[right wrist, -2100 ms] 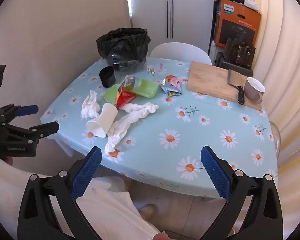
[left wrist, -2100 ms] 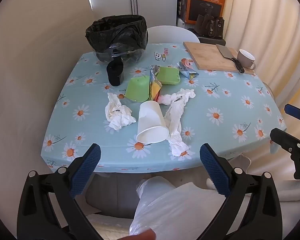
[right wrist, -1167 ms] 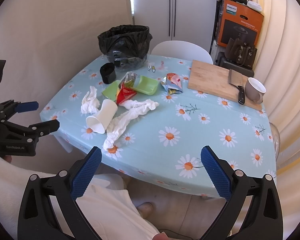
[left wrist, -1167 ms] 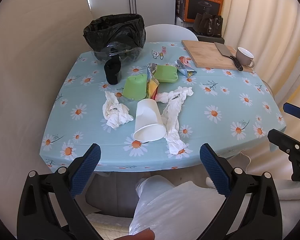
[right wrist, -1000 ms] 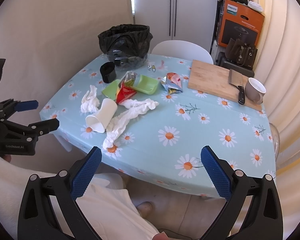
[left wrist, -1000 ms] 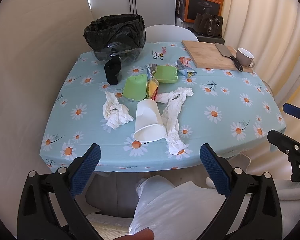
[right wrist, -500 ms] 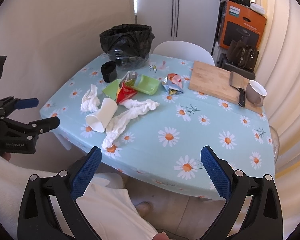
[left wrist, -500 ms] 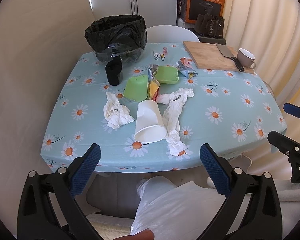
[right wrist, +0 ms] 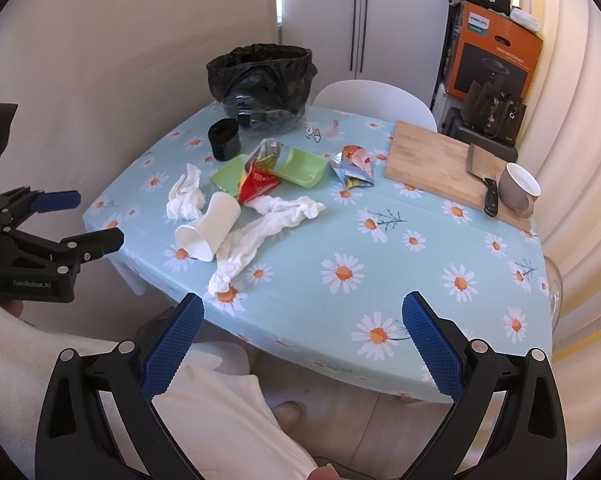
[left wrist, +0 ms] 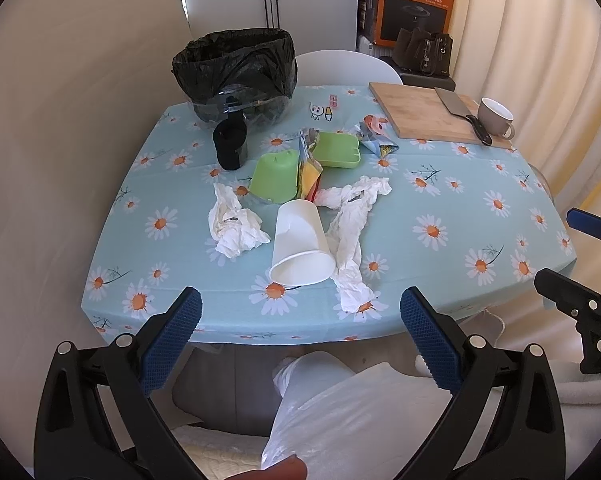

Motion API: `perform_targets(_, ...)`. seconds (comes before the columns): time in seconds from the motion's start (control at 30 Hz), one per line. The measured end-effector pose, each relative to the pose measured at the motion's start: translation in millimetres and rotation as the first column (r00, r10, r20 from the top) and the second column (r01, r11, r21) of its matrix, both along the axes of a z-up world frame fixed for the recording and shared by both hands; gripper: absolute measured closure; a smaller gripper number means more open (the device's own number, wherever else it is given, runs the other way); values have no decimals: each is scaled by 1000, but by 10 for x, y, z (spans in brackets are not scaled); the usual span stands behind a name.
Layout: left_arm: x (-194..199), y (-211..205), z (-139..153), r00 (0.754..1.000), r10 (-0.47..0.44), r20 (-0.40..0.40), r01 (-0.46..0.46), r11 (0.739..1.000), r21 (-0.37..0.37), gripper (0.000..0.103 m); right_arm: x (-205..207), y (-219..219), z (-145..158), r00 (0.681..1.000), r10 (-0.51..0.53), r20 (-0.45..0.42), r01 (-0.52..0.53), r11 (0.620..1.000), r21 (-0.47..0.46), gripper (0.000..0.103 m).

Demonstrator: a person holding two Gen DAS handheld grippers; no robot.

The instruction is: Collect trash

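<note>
Hovering spread and empty short of the table [left wrist: 452,200], the left tool [left wrist: 300,312] faces the tipped paper cup [left wrist: 300,240] straight ahead, mouth toward it, nearer than the equally spread right tool [right wrist: 302,316].

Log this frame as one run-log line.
phase: pre-grasp | left gripper: open, empty | right gripper: open, empty | paper cup: on its side, untouched | bin: far table edge

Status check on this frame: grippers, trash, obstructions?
Left gripper and right gripper open, empty, short of the table. Paper cup, tissues, wrappers uncollected. Bin unobstructed.
</note>
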State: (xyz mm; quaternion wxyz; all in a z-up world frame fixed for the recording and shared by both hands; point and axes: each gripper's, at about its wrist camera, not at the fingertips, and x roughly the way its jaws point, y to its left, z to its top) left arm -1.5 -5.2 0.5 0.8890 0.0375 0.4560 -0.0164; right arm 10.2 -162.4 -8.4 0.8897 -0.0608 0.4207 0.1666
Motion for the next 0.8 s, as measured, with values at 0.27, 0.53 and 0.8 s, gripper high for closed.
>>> perform_targets(0.27, 23, 5, -31, 1000, -3, -4, 3, 1000, 5, 6, 13, 24, -15, 1000, 3, -4, -3, 1000, -12, 8)
perform_targets(0.53, 30, 15, -25, 1000, 14, -4, -14, 1000, 18, 6, 11, 29, -13, 1000, 9, -3, -9, 1000, -15, 8)
perform_targets(0.8, 78, 168, -39, 999, 50, -11, -50, 998, 41, 6, 56, 1, -63, 999, 8, -40, -9, 1000, -10, 8)
